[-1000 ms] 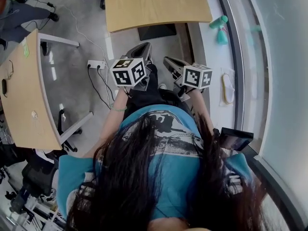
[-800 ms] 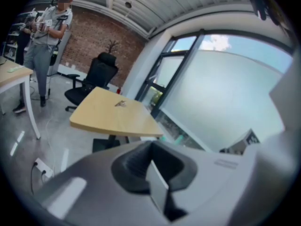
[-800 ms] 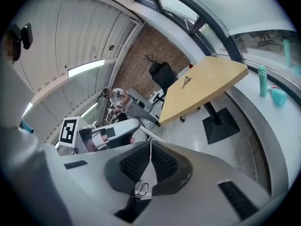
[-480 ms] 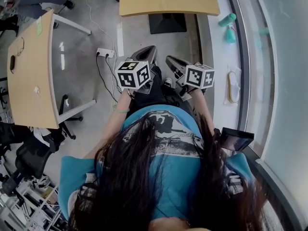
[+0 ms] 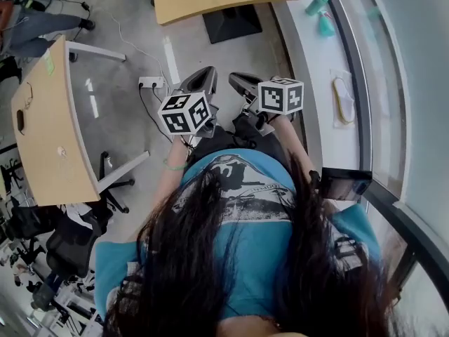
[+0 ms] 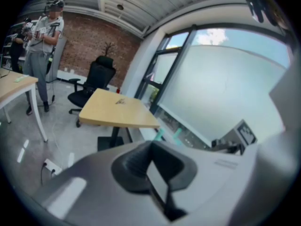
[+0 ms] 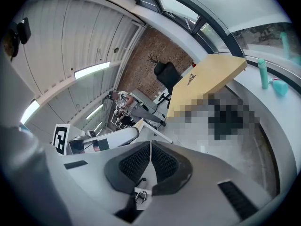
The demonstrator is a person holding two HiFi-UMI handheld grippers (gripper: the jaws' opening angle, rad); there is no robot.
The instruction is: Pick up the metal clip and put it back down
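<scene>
Left gripper (image 6: pixel 151 145) and right gripper (image 7: pixel 150 145) both closed, empty; we reckon the metal clip is light, stiff, slippery, so pinch its flat faces.

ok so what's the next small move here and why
Probably step closer to the wooden table before opening anything. The left tool and right tool are both shut and empty, held over the floor, and the small item on the tabletop, possibly the metal clip, looks well out of reach.
</scene>
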